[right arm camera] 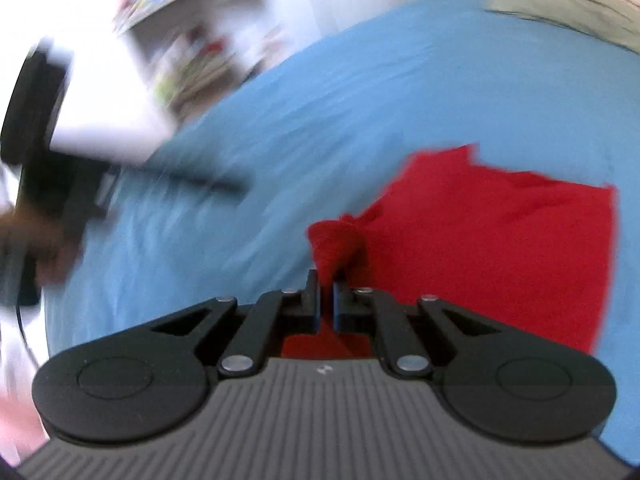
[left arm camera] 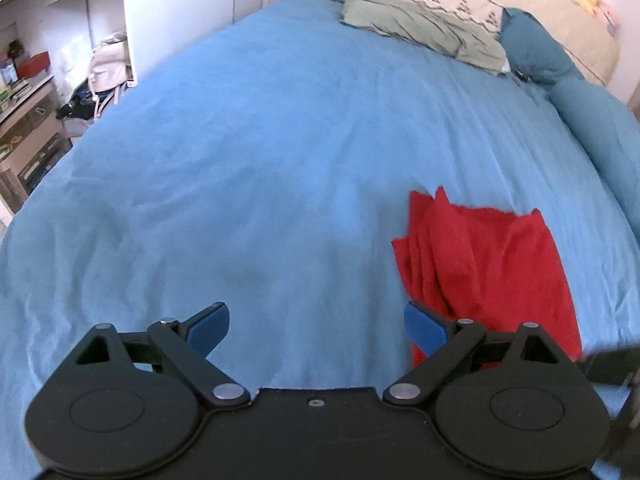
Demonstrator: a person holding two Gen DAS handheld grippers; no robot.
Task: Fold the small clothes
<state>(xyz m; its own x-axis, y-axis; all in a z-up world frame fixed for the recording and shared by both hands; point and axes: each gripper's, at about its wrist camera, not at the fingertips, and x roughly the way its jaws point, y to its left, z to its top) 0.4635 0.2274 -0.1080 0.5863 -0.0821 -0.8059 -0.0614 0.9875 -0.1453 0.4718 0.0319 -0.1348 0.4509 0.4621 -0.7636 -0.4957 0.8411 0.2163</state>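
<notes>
Right gripper (right arm camera: pixel 327 286) clamped tight on a bunched corner of the red cloth (right arm camera: pixel 500 240), rest spread on the blue bedspread (left arm camera: pixel 260 160); left gripper (left arm camera: pixel 316 320) wide open, empty, just left of it

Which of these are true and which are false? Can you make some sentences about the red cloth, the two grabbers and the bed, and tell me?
1. The right gripper pinches a bunched bit of the red cloth. True.
2. The left gripper is squeezing the cloth. False: its jaws stand wide apart, holding nothing.
3. The bedcover is blue. True.
4. The red cloth is neatly folded into a small square. False: it lies rumpled and spread out.
5. A grey-green garment lies near the head of the bed. True.
</notes>
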